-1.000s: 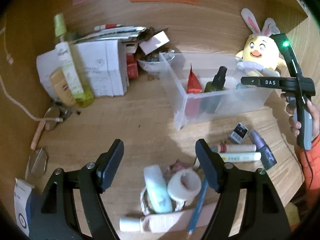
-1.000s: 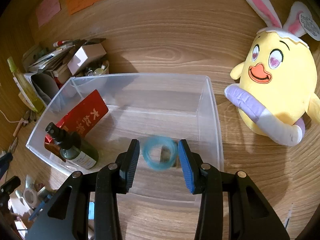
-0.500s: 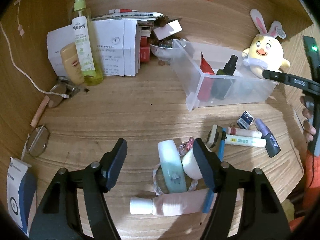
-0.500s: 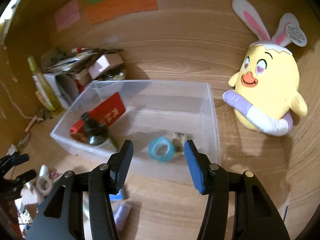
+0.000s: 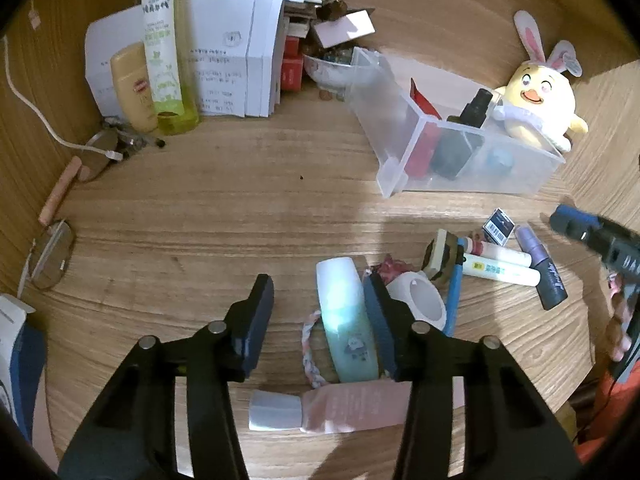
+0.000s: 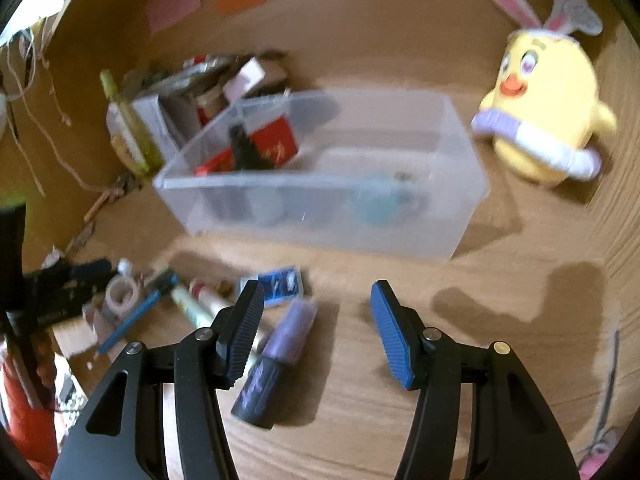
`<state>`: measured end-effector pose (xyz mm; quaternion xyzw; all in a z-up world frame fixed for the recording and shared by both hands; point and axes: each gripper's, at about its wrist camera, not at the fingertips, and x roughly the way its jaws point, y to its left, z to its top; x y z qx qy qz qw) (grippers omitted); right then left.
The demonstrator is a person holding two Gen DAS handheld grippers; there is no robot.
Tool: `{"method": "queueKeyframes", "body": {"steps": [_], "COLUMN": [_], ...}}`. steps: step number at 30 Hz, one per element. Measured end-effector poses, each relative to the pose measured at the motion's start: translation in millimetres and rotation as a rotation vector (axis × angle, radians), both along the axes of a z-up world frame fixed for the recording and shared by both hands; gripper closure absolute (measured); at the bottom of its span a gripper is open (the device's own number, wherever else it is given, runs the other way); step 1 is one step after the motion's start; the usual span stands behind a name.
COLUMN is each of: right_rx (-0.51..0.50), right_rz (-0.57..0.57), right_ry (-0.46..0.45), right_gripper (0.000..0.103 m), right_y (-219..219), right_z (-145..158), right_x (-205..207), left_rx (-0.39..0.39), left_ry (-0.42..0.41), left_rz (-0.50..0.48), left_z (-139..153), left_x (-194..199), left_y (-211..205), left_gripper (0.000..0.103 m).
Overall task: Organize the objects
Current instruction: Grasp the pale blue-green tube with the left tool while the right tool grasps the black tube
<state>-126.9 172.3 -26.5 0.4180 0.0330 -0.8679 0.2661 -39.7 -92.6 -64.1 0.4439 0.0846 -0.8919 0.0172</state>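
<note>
Low in the left view, the left gripper [image 5: 320,320] is closing around a pale green bottle [image 5: 347,328], only its right pad touching. The right gripper [image 6: 316,332] is opening, empty, beside a purple tube [image 6: 280,356]. The clear bin [image 5: 452,136] sits upper right.

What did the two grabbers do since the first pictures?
The right gripper let go of the blue ring in the clear bin and pulled back over the purple tube, jaws opening. The left gripper came down around the pale green bottle, jaws closing. The plush chick stayed put.
</note>
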Motion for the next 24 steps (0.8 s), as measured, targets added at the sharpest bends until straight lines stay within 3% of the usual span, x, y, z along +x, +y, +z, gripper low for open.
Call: {"method": "queueKeyframes", "body": {"steps": [7, 24], "right_rx": [0.039, 0.041], "right_rz": [0.011, -0.002], "right_ry": [-0.047, -0.019], "right_gripper": [0.051, 0.065], "right_y": [-7.1, 9.4], "right_z": [-24.2, -17.7], "right_x": [3.9, 13.4], "left_rx": [0.014, 0.1], "left_ry": [-0.007, 0.021], "left_rz": [-0.006, 0.037], "left_z": [-4.0, -1.3], "left_x": [-2.8, -5.3], "left_y": [0.2, -6.8], "left_gripper": [0.068, 0.089]}}
